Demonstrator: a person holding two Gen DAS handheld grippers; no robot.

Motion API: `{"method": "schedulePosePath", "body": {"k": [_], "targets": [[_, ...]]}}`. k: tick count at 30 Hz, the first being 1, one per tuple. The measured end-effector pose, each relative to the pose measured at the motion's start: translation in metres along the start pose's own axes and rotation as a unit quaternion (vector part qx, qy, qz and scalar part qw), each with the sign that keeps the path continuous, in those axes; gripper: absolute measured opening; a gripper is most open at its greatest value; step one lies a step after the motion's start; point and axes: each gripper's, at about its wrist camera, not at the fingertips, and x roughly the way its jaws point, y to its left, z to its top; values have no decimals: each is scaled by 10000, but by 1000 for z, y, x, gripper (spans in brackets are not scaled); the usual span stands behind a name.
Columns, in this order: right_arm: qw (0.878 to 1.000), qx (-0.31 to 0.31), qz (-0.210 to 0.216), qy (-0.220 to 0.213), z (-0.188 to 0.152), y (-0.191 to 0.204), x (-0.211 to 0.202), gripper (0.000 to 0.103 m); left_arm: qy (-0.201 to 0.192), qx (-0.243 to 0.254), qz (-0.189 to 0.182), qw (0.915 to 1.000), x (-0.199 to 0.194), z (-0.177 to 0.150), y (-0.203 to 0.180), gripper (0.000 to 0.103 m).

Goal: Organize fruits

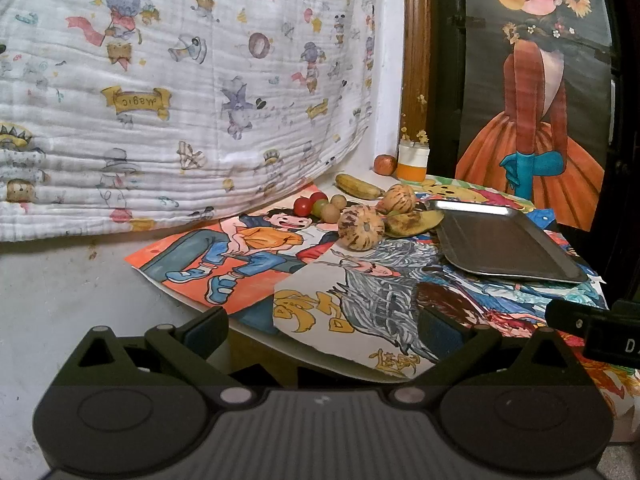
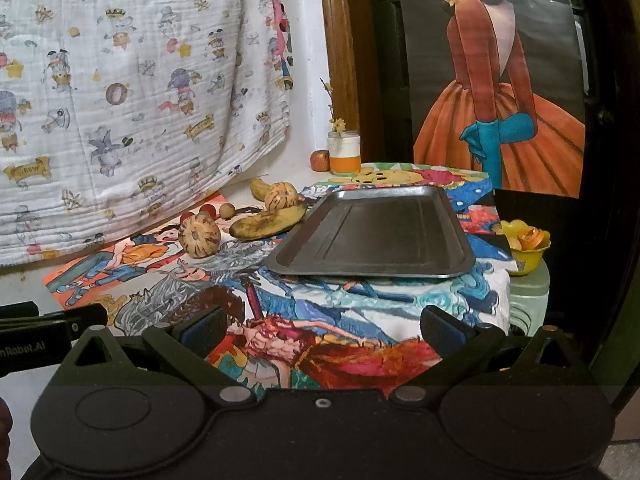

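Note:
A bare metal tray (image 1: 500, 240) (image 2: 376, 236) lies on the picture-covered table. Left of it sits a cluster of fruit: two striped melons (image 1: 361, 227) (image 1: 397, 197) (image 2: 199, 237) (image 2: 281, 197), a spotted banana (image 1: 412, 222) (image 2: 268, 224), a second banana (image 1: 358, 187), red tomatoes (image 1: 302, 205) and small round brown fruits (image 1: 331, 213) (image 2: 227, 211). My left gripper (image 1: 320, 326) is open and empty, well short of the fruit. My right gripper (image 2: 320, 326) is open and empty, in front of the tray.
A small apple (image 1: 385, 164) (image 2: 320, 160) and an orange-and-white jar (image 1: 413, 162) (image 2: 344, 152) stand at the back by the wall. A yellow bowl of peels (image 2: 525, 245) sits right of the tray. A printed blanket (image 1: 180, 88) hangs on the left.

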Motion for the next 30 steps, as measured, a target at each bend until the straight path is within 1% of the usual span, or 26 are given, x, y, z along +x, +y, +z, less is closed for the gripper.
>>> {"method": "schedulePosePath", "body": {"k": [3,7,9,13,15,17,19,21,26,30], "targets": [[9998,-165,68,-41,3,2,1,103,76,-59,-5,10000,2,3,4,103],[9988,-357,316,116,25,5,9,103,149,-120,-44,9998,6,10,11,103],[9976,-384,519,247,42,6,13,103,199,-108,-58,9997,10,14,14,103],[9910,-284,1111,694,77,6,27,103,325,-115,-32,9994,20,24,21,103],[9880,-459,1300,691,94,10,31,103,403,-109,-32,9991,28,32,25,103],[9863,-864,1323,478,109,17,32,103,433,-59,-14,9990,36,40,29,103],[9801,-1425,1371,202,119,25,33,103,426,5,-5,9991,43,48,32,103],[9707,-1932,1423,108,127,31,38,103,460,66,-30,9989,53,55,34,103],[9516,-2634,1559,283,140,35,65,103,578,254,-88,9980,76,69,39,103],[9342,-3169,1612,299,161,34,87,103,670,324,-350,9966,92,76,38,103]]}}
